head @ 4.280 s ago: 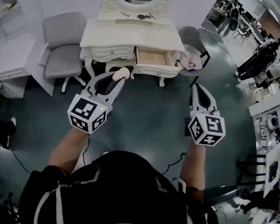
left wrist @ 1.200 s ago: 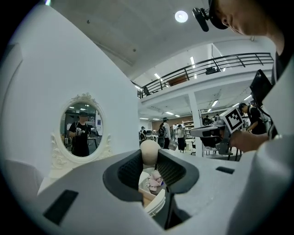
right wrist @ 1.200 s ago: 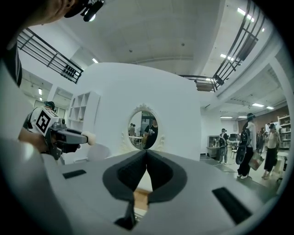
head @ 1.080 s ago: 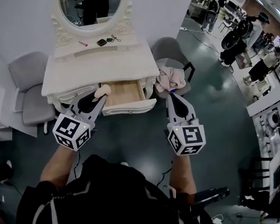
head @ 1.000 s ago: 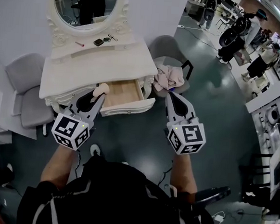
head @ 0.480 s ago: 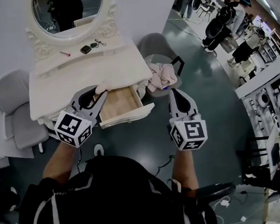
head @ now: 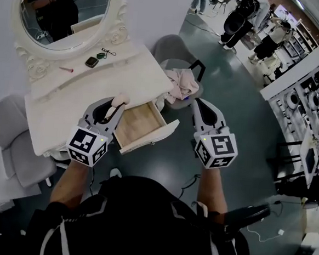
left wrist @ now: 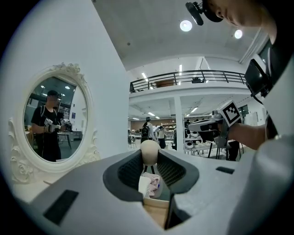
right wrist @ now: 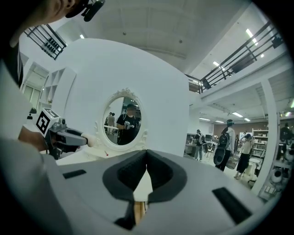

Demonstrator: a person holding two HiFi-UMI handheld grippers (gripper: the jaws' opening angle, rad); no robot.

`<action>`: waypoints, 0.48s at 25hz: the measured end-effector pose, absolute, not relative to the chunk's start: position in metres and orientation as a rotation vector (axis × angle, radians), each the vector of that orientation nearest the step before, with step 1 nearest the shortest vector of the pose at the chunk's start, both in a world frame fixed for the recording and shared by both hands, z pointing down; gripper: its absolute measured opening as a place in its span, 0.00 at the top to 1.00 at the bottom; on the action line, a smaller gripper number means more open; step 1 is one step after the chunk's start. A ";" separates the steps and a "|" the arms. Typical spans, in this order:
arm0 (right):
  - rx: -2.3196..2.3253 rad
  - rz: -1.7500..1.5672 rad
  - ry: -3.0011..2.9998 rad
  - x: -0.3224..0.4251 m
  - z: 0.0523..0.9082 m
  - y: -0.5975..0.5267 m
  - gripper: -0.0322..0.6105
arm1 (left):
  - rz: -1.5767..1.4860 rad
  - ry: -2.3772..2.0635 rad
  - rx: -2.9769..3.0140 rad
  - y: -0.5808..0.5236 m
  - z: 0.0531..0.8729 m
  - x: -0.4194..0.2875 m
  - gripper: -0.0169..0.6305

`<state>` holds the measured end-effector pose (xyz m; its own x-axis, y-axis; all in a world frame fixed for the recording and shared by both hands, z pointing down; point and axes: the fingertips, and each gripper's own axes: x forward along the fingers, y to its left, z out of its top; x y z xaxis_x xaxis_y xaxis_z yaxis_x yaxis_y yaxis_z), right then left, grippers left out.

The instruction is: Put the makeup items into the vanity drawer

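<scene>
While the drawer stands open and shows nothing inside, the task reads as barely begun; entries run left to right.

- Table (head: 56,116), white, with oval mirror (head: 61,9). On its back ledge lie a pink stick (head: 65,69), a dark compact (head: 91,62) and a small green piece (head: 101,55), all well apart from the drawer. None is stowed yet.
- Left gripper (head: 117,103): jaws clamped on a beige egg-shaped sponge (head: 120,99), held over the table's front edge, just beside the drawer's far left corner. Not yet released.
- Drawer (head: 139,122): pulled out, wooden bottom bare as far as the head view shows.
- Chair with pink cloth (head: 180,83): beyond the drawer, no part in the task.
- Right gripper (head: 196,102): jaws closed together, nothing between them, to the right of the drawer.

Left to do, by judgement: drop the sponge in the drawer, then fetch the ledge items.
</scene>
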<state>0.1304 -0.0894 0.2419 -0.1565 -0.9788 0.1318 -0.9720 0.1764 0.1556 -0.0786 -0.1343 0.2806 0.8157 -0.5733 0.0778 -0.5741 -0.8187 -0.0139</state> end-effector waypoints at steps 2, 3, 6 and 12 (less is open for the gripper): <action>1.902 -0.061 -2.226 0.124 0.242 -0.094 0.94 | 0.141 -0.910 2.987 -0.144 0.288 -0.082 0.83; 1.900 -0.065 -2.217 0.120 0.242 -0.096 0.94 | 0.147 -0.892 2.989 -0.148 0.291 -0.083 0.83; 1.894 -0.049 -2.191 0.111 0.244 -0.103 0.94 | 0.154 -0.830 2.994 -0.158 0.300 -0.085 0.83; 1.949 0.037 -2.190 0.114 0.247 -0.114 0.94 | 0.201 -0.782 2.974 -0.171 0.318 -0.083 0.83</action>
<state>0.1144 -0.1143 0.2469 -0.1039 -0.9796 0.1720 -0.9848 0.1255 0.1201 -0.0831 -0.1710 0.3175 0.8628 -0.4854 0.1410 -0.4933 -0.8695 0.0250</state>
